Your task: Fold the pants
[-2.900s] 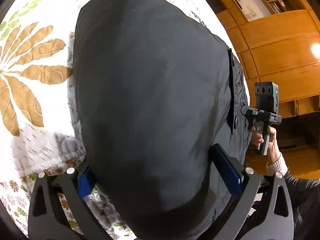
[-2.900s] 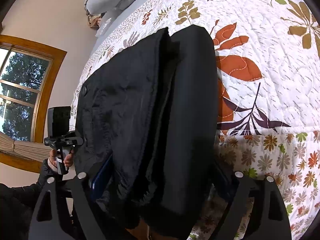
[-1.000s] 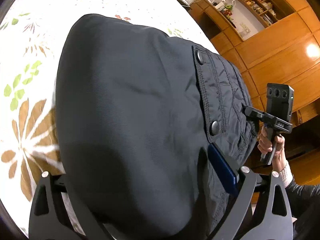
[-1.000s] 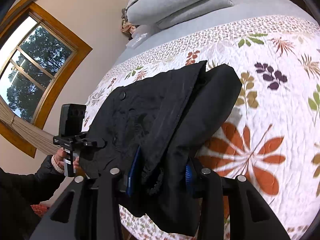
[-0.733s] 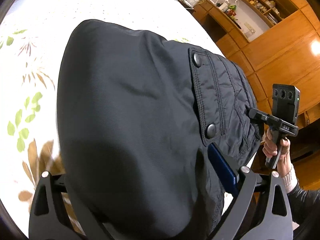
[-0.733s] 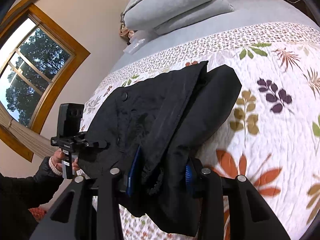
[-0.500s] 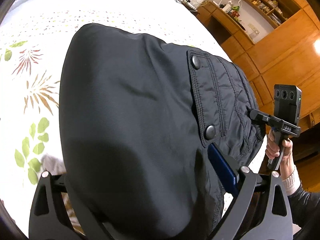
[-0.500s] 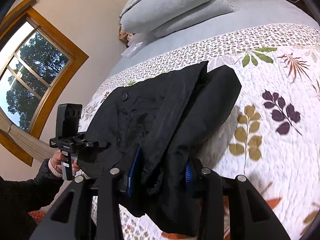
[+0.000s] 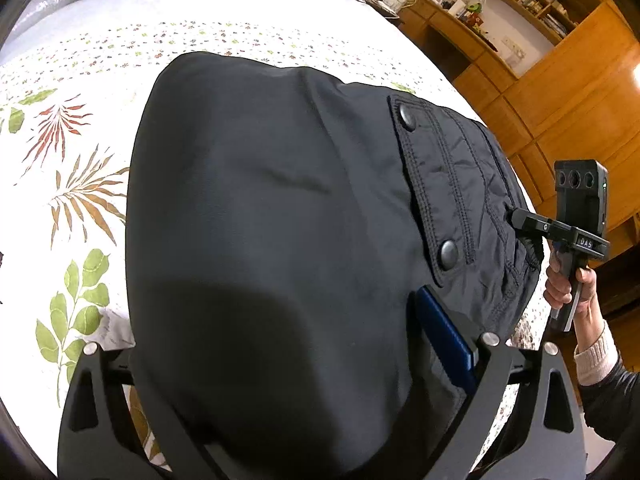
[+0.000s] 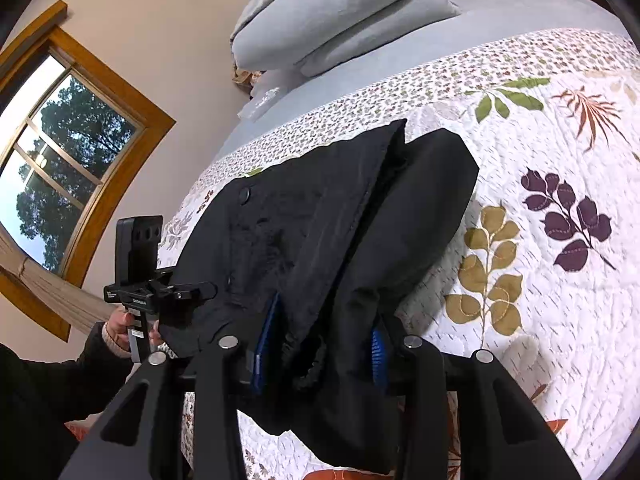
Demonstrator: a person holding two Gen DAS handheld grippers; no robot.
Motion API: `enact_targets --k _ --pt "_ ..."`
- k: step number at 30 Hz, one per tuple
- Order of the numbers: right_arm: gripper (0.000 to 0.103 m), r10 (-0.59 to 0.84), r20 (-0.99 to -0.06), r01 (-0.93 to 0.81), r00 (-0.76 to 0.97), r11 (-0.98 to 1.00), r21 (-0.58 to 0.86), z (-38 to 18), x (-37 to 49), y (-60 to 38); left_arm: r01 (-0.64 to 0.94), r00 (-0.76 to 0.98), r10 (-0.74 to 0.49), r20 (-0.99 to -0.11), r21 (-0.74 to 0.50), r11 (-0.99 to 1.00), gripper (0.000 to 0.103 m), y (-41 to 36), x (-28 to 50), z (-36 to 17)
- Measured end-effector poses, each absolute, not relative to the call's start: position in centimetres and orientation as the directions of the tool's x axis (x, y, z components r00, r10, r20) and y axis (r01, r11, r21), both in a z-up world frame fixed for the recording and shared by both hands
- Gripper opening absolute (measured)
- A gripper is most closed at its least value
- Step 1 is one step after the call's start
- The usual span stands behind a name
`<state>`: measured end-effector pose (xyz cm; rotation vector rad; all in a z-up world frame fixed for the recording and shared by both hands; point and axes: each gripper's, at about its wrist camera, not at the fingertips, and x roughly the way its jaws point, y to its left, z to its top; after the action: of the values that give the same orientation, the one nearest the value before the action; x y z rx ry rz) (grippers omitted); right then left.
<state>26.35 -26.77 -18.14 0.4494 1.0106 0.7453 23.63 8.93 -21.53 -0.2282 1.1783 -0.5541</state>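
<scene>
- Floral quilt [image 10: 560,184] covers your bed.
- Your right gripper [image 10: 320,350] is clamped on black pants [image 10: 328,216].
- Your left gripper [image 9: 280,360] grips the pants' other end.

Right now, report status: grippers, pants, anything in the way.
Left gripper shut on pants. Right gripper shut on bunched edge. Pants lifted, far end on quilt. Pillows beyond, nothing blocking.

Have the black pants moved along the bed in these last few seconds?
Yes. The pants have travelled up the quilt toward the grey pillows.
</scene>
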Motion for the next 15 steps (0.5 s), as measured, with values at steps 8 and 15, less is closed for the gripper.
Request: enact_targets --k 8,15 --pt "0.042 0.751 -0.584 -0.334 0.308 0.66 0.673 -18.5 27.0 -27.0 0.258 0.263 -0.527 -0.808 -0.468 0.845 0.097 9.6 24.0 -22.2" --pt "0.042 0.747 -0.596 -0.323 0.294 0.665 0.674 -18.2 27.6 -26.6 0.233 0.269 -0.518 -0.812 -0.467 0.853 0.097 9.9 23.9 -22.4"
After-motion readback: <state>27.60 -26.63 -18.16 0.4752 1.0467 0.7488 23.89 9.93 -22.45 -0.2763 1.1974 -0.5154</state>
